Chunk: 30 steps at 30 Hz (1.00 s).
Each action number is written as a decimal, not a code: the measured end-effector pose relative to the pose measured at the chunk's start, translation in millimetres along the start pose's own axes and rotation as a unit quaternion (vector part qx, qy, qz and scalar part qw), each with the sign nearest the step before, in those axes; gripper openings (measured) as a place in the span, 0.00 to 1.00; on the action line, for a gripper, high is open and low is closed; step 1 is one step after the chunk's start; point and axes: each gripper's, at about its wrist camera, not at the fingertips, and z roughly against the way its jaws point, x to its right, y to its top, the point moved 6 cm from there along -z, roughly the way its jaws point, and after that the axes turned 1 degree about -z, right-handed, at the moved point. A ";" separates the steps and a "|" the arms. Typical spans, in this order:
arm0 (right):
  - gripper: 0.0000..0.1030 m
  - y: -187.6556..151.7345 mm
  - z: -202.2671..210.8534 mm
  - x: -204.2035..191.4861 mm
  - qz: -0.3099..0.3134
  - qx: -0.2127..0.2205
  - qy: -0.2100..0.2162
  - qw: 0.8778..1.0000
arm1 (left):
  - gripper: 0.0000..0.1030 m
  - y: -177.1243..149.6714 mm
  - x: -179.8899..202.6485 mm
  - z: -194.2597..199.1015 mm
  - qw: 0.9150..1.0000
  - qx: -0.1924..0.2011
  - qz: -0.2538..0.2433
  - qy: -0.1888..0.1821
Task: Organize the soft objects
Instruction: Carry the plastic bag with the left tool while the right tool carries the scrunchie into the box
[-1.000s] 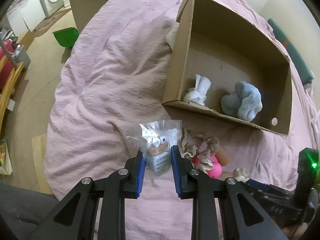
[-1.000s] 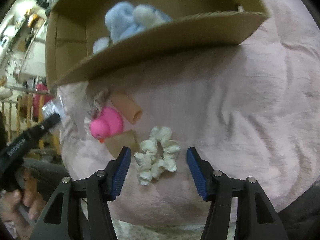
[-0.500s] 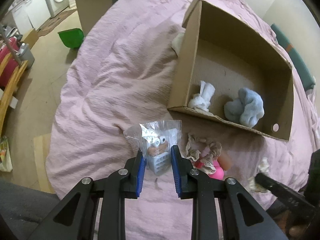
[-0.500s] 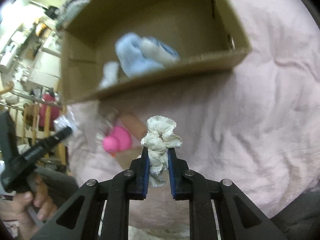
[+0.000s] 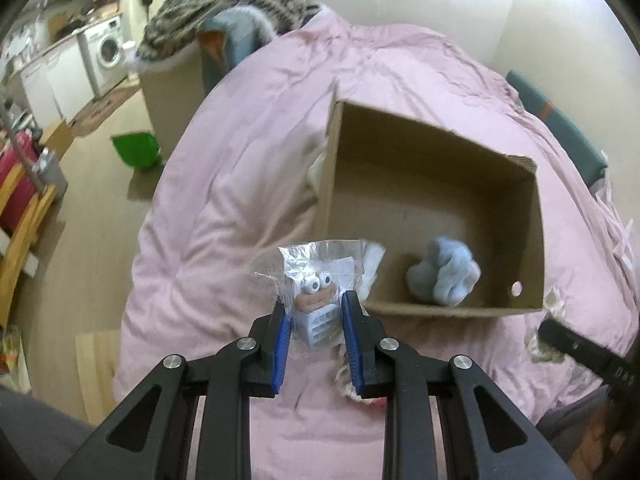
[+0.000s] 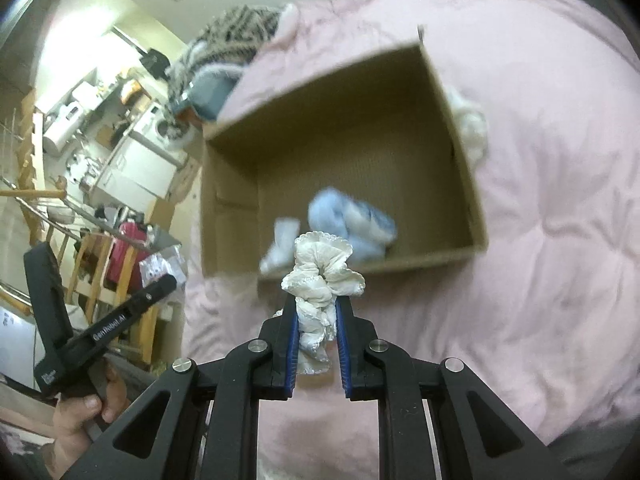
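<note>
My left gripper (image 5: 314, 300) is shut on a bagged grey toy with googly eyes (image 5: 318, 304), held up over the pink duvet just before the cardboard box (image 5: 536, 240). In the right wrist view my right gripper (image 6: 316, 304) is shut on a white frilly scrunchie (image 6: 322, 276), lifted in front of the same box (image 6: 464, 160). Inside the box lie a blue fluffy scrunchie (image 5: 444, 270) and a white cloth piece (image 6: 280, 244). The other hand's gripper (image 6: 120, 320) and its bagged toy (image 6: 160, 268) show at the left of the right wrist view.
A pink duvet (image 5: 248, 168) covers the bed. A white fluffy item (image 6: 472, 124) lies beside the box's far wall. A green tub (image 5: 136, 150) sits on the floor at left, with a washing machine (image 5: 106, 52) and a wooden chair (image 5: 24, 216) beyond.
The right gripper closed on the white scrunchie and lifted it off the duvet toward the box. The left gripper rose with the bagged toy, so the box now sits lower in view.
</note>
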 end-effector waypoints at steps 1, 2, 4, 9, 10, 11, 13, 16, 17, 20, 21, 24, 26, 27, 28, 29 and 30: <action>0.18 5.9 3.2 0.3 0.002 0.006 -0.003 1.000 | 0.22 5.0 3.3 -0.6 1.000 0.002 -0.006 -0.001; 0.18 11.4 5.2 0.3 0.006 0.012 -0.008 1.000 | 0.22 11.9 7.3 -2.4 1.000 0.005 -0.012 -0.002; 0.18 24.6 7.3 1.1 0.018 0.023 -0.018 0.999 | 0.22 21.0 12.7 -5.0 1.000 0.008 -0.019 -0.003; 0.18 49.7 -0.8 10.4 0.026 0.034 -0.043 0.998 | 0.22 42.4 31.6 -19.1 0.998 0.023 -0.054 0.000; 0.18 50.9 -2.9 14.0 0.026 0.036 -0.049 0.998 | 0.22 44.6 34.5 -22.8 0.998 0.023 -0.057 -0.002; 0.18 51.2 -5.3 19.0 0.023 0.037 -0.054 0.998 | 0.22 46.6 37.9 -27.6 0.998 0.022 -0.060 -0.005; 0.18 51.7 -16.1 24.7 0.013 0.032 -0.059 0.998 | 0.22 48.6 43.4 -36.0 0.997 0.025 -0.069 -0.007; 0.18 48.3 -24.1 31.1 0.008 0.025 -0.068 0.997 | 0.22 49.0 46.5 -46.7 0.997 0.033 -0.071 -0.012; 0.18 48.2 -26.4 30.4 0.013 0.024 -0.073 0.997 | 0.22 50.2 44.8 -48.4 0.997 0.041 -0.064 -0.014; 0.18 45.9 -30.8 27.3 0.028 0.019 -0.082 0.996 | 0.22 53.6 42.1 -53.5 0.998 0.039 -0.055 -0.020; 0.18 45.4 -32.3 26.8 0.031 0.018 -0.084 0.996 | 0.22 53.5 41.3 -54.0 0.998 0.039 -0.054 -0.023; 0.18 43.1 -36.8 23.8 0.042 0.013 -0.097 0.994 | 0.22 49.6 40.0 -57.8 0.998 0.033 -0.053 -0.024; 0.18 41.0 -40.0 21.5 0.050 0.007 -0.105 0.993 | 0.22 46.0 42.4 -61.3 0.998 0.026 -0.055 -0.035; 0.18 39.9 -41.5 20.8 0.054 0.005 -0.108 0.993 | 0.22 44.8 43.8 -62.7 0.997 0.023 -0.058 -0.035; 0.18 39.7 -43.1 20.4 0.056 0.003 -0.110 0.992 | 0.22 43.9 45.5 -63.6 0.997 0.022 -0.062 -0.032; 0.18 39.4 -44.5 20.1 0.057 0.001 -0.111 0.992 | 0.22 43.6 47.1 -64.0 0.997 0.021 -0.064 -0.029; 0.18 38.8 -45.3 20.1 0.058 0.000 -0.113 0.992 | 0.22 42.8 48.1 -64.2 0.997 0.022 -0.064 -0.030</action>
